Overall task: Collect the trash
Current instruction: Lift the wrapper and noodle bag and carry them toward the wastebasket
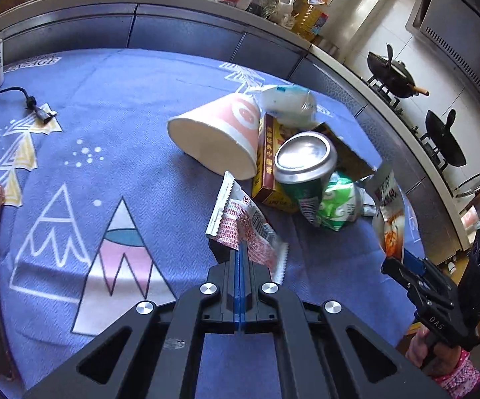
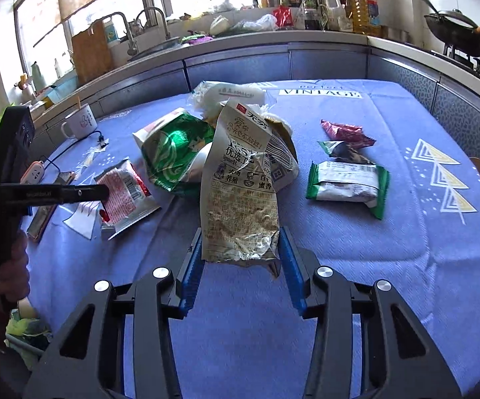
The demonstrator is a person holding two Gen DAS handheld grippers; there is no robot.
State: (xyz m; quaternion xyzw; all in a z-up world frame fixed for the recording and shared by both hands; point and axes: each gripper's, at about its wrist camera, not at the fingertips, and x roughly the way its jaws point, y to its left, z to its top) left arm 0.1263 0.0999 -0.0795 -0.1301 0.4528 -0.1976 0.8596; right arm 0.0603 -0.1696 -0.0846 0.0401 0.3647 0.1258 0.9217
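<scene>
In the left wrist view my left gripper (image 1: 240,249) is shut on a red-and-white snack wrapper (image 1: 236,219) that lies on the blue tablecloth. Beyond it is a trash pile: a tipped paper cup (image 1: 220,136), a green can (image 1: 306,166), a yellow-red box (image 1: 268,173) and a green bag (image 1: 338,206). My right gripper (image 2: 241,259) has its blue pads (image 2: 191,266) pressed on the bottom of a crumpled tan food pouch (image 2: 240,193), which stands upright. The left gripper (image 2: 102,193) shows from the side, closed on the wrapper (image 2: 127,189).
More wrappers lie to the right: a green-edged pack (image 2: 346,183), a dark one (image 2: 348,151), a red one (image 2: 343,131). A mug (image 2: 80,121), power strip (image 2: 34,173) and phone (image 2: 45,212) sit at the left. The kitchen counter (image 2: 240,38) runs behind the table.
</scene>
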